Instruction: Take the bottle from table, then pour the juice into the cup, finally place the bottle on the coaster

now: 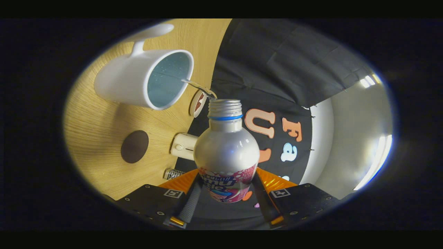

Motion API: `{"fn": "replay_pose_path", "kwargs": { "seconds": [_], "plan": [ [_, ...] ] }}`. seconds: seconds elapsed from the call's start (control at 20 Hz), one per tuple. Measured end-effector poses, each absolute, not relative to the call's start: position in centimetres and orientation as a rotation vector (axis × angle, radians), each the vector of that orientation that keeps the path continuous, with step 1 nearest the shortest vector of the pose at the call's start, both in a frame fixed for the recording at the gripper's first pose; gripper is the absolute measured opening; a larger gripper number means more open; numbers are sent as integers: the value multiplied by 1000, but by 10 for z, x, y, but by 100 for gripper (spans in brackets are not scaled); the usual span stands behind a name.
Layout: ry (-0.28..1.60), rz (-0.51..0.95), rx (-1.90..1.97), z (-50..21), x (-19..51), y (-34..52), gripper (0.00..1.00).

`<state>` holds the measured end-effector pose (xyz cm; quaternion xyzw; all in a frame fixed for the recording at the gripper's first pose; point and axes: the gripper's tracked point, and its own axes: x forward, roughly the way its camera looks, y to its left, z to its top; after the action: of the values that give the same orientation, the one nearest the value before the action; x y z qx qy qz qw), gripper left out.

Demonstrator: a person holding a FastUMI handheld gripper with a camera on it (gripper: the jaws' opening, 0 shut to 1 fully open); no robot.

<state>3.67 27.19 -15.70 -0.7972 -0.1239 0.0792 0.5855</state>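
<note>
A silver bottle [226, 152] with a blue neck ring and an open threaded mouth sits between my two fingers, and my gripper [225, 188] is shut on its labelled lower body. The bottle is tipped over, its mouth aimed at the white cup [138, 81]. A thin clear stream [195, 85] runs from the mouth into the cup's light blue inside. The cup stands on the wooden table [93, 131] just beyond the bottle's mouth. A dark brown round coaster [134, 146] lies on the table, off to the side of the cup and bottle.
A small white device [183, 146] sits near the table's far edge beside the bottle. A round red-and-white disc [198, 103] lies near the cup. A small metal cap [172, 173] rests by my finger. Black cloth wall stands behind the table.
</note>
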Motion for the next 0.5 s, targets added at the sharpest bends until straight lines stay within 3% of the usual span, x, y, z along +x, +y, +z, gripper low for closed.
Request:
{"fn": "replay_pose_path", "kwargs": {
  "seconds": [0.5],
  "plan": [
    [-312,177,-1903,-150,40,273,76]
  ]
}}
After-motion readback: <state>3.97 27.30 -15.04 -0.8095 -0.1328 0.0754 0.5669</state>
